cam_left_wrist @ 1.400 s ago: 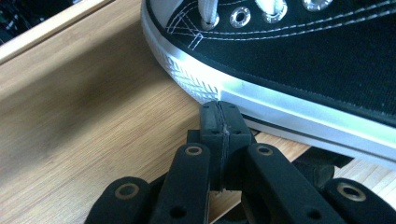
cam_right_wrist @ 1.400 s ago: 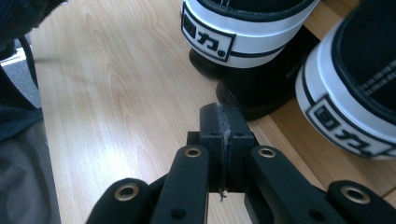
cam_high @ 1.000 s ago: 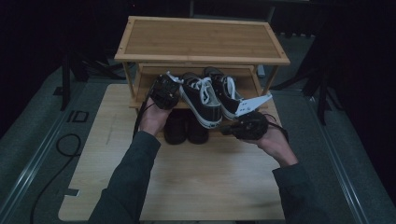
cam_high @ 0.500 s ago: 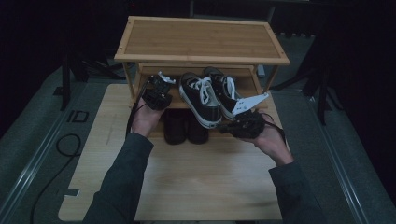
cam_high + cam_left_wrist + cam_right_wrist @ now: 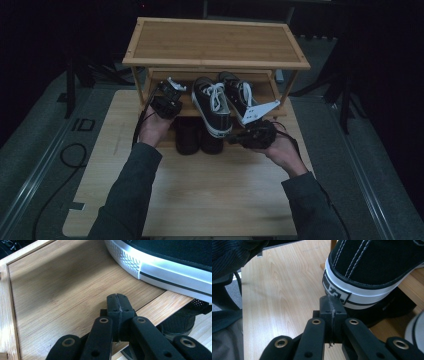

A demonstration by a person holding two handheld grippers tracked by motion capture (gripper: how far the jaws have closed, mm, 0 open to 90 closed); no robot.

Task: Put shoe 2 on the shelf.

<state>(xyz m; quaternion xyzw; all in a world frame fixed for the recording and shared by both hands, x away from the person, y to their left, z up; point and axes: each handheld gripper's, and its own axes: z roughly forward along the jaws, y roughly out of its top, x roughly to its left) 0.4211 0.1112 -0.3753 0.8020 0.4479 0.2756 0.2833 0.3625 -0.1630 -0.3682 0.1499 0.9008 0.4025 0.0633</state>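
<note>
Two black-and-white sneakers stand on the lower shelf (image 5: 270, 107) of a bamboo shoe rack (image 5: 215, 42). The left sneaker (image 5: 212, 106) overhangs the shelf's front edge, and the right sneaker (image 5: 239, 95) stands beside it. My left gripper (image 5: 169, 92) is shut and empty. It hovers over the bare shelf (image 5: 62, 290) left of the sneaker's toe (image 5: 160, 265), with its tips (image 5: 117, 298) apart from the toe. My right gripper (image 5: 233, 136) is also shut, its tips (image 5: 332, 301) right at the left sneaker's heel (image 5: 372, 267). I cannot tell if they touch it.
A pair of dark shoes (image 5: 199, 139) sits on the wooden floor board (image 5: 215, 195) under the lower shelf, also in the gripper views (image 5: 182, 322) (image 5: 387, 307). A raised wooden rim (image 5: 10, 315) borders the shelf. A dark sleeve (image 5: 234, 255) crosses the right gripper view.
My left gripper has drifted a little to the left along the shelf, away from the sneakers. The right gripper has edged slightly left toward the overhanging heel. The shoes stay where they were.
</note>
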